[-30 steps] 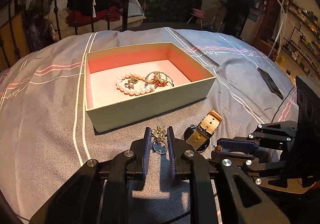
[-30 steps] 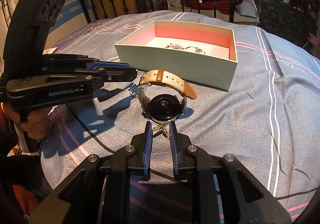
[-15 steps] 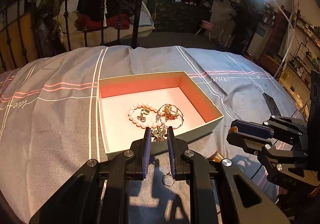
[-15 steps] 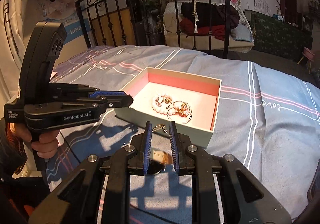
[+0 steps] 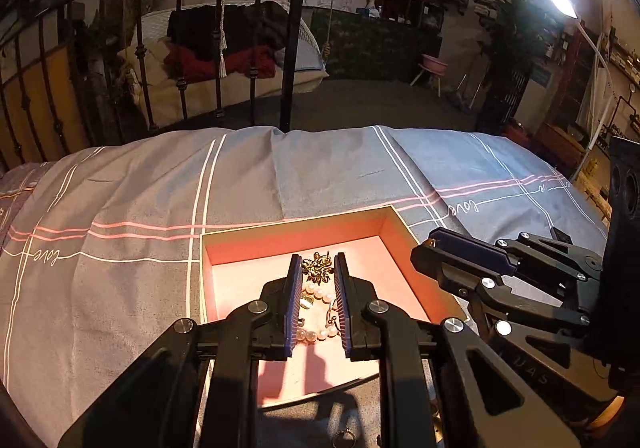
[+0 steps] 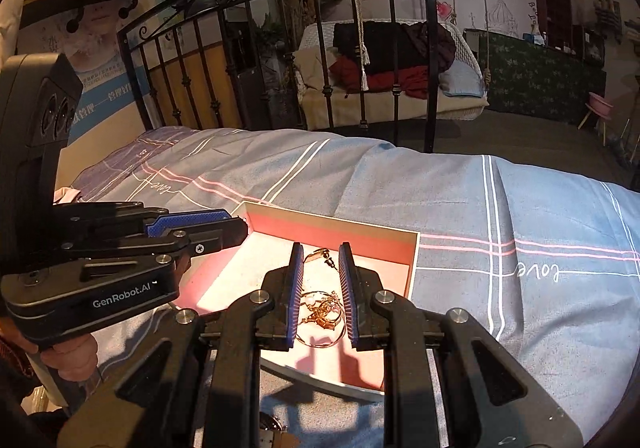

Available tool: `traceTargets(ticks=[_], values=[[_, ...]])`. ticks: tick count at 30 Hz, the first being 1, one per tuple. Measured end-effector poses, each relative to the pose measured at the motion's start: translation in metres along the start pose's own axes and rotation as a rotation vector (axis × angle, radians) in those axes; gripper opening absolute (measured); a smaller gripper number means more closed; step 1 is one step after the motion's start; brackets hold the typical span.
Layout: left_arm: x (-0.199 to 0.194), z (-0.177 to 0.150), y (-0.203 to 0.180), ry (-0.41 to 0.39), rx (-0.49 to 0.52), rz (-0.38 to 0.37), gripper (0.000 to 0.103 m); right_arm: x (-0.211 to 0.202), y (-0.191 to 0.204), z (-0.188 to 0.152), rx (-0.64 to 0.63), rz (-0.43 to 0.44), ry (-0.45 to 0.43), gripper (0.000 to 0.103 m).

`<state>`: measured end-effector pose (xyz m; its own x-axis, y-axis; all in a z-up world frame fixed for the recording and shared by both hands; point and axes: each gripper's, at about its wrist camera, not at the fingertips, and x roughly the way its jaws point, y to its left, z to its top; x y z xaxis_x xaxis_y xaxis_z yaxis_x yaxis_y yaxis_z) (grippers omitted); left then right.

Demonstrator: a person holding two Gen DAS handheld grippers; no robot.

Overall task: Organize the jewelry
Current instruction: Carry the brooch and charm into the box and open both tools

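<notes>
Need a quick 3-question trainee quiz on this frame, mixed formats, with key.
1. True or false: the left gripper pinches a gold leafy charm above the open pale-green cardboard box.
2. The right gripper pinches a small gold earring. What lies on the box floor beneath it?
A. a thin gold bangle with charms
B. a black phone
C. a red comb
3. Fill in: the box's inner walls are ___ in colour.

Key: 1 true; 2 A; 3 pink.
</notes>
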<state>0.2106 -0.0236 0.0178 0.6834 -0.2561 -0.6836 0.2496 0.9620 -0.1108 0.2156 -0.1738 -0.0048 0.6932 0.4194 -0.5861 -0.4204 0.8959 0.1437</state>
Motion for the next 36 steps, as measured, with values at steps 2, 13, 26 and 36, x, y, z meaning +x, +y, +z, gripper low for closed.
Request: traceTargets(ticks=[2,13,26,36], values=[[0.010,0.000,0.001,0.024,-0.002,0.004,0.016,0.011,-0.001,-0.001,-0.003,-0.004,0.024,0.019],[0.047,-0.011,0.007,0.129,-0.040,0.030,0.016,0.041,-0.008,-0.014,0.023,-0.002,0.113,0.019],[0.065,-0.018,0.012,0.185,-0.059,0.041,0.016,0.057,-0.003,-0.019,0.002,0.004,0.175,0.019],[0.068,-0.020,0.012,0.199,-0.068,0.042,0.016,0.057,-0.001,-0.020,-0.009,0.016,0.186,0.019]])
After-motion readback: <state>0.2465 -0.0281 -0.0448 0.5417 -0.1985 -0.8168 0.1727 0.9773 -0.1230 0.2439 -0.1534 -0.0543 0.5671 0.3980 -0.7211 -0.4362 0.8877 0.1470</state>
